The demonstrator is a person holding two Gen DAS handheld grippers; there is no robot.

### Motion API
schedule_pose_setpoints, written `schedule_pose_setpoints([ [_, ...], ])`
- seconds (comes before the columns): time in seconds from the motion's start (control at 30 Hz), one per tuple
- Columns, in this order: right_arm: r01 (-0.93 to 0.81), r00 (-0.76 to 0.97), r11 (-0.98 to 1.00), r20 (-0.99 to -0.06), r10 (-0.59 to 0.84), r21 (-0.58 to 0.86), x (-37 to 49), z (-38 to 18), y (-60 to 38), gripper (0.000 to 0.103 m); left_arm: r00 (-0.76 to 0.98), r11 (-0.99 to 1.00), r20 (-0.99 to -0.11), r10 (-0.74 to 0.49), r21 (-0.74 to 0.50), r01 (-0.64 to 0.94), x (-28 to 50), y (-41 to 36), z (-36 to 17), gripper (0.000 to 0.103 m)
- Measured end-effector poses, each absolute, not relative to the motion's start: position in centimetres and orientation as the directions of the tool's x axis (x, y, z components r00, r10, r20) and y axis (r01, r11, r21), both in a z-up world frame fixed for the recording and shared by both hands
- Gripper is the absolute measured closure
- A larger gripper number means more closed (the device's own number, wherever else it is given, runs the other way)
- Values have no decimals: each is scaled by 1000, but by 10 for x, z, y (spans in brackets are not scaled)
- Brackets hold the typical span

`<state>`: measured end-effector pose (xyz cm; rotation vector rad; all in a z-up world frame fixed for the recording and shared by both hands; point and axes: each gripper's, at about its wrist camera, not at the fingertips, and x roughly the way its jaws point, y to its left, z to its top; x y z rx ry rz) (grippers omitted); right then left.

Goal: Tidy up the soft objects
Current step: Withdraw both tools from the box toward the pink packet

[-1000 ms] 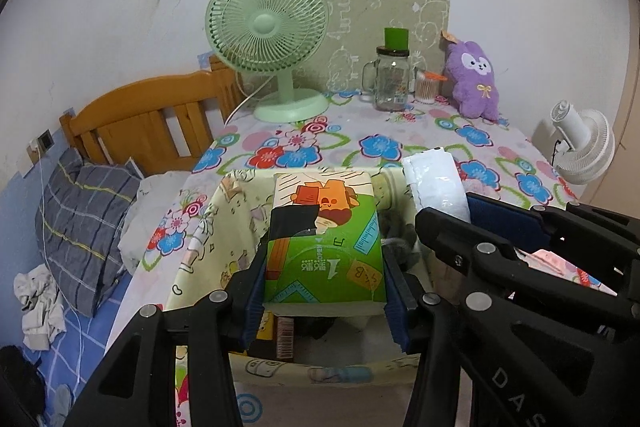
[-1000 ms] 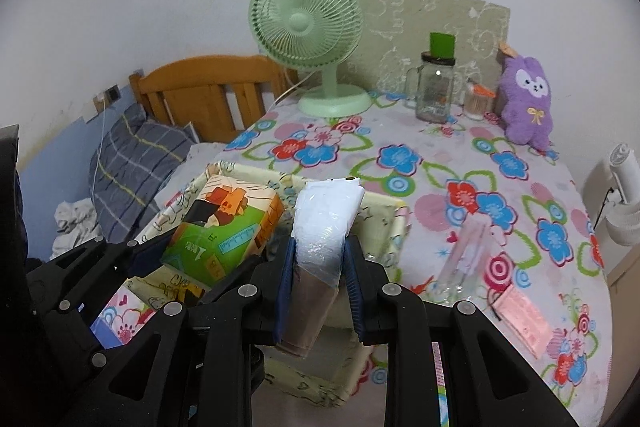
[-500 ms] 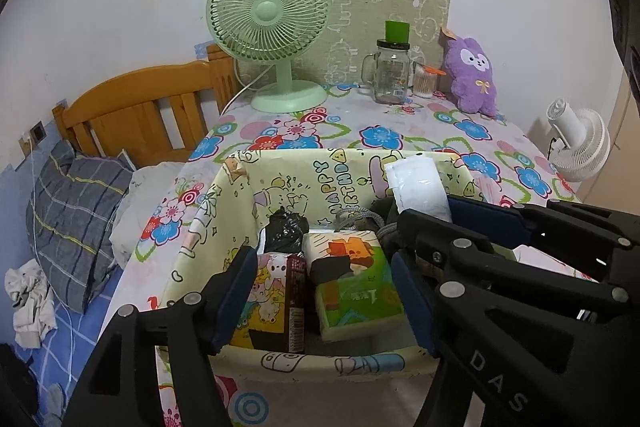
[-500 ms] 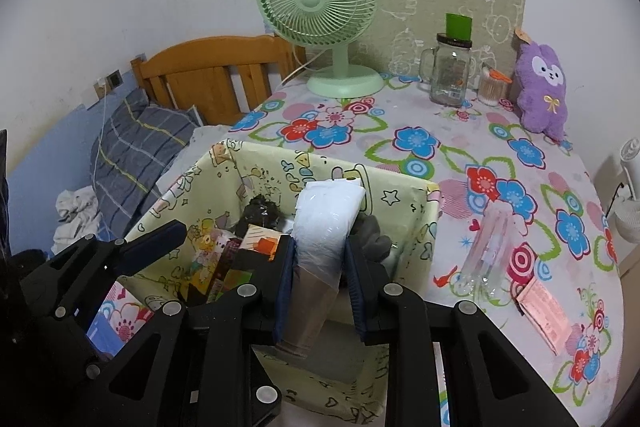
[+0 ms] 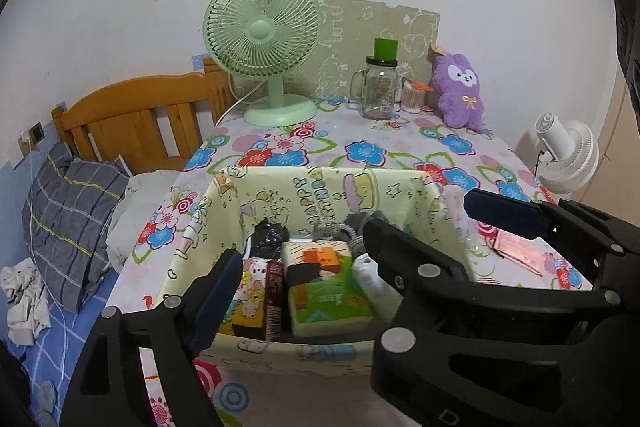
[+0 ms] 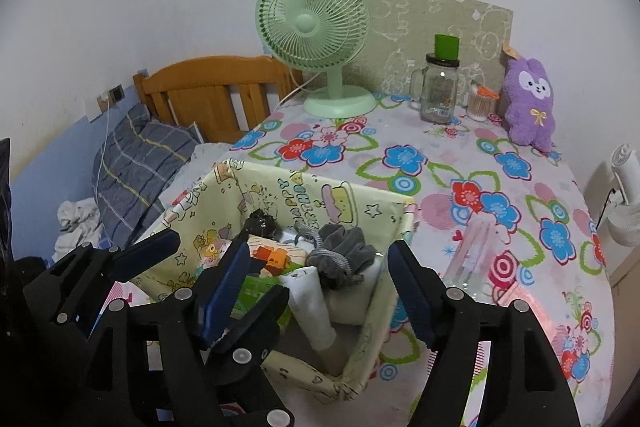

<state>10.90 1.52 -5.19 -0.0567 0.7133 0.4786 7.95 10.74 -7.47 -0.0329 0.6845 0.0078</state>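
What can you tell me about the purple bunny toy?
The purple bunny is a fluffy plush with two upright ears, a white face patch with dark eyes, and a small yellow bow on its tummy. It sits upright at the far right end of the flowery table, near the wall, with its back against a pale patterned board. Neither gripper is near it.

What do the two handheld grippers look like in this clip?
Both the left gripper and the right gripper are matte black angular plastic frames studded with round silver screw heads. Each finger carries a dark blue pad. Pale raised lettering marks the left one's body. No cables or sleeves show.
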Motion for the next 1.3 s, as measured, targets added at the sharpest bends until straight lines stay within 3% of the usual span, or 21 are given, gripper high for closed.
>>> schedule_pose_setpoints([
  [0.57, -385, 710, 916, -599, 371, 112, 92, -29, -37, 18, 801, 1000, -598, -14, -27, -3, 66, 62, -50, 13],
  [1.3, -307, 781, 946, -541, 313, 104, 68, 0, -101, 13, 830, 999, -556, -43, -9, 45, 49, 6, -22, 11],
])
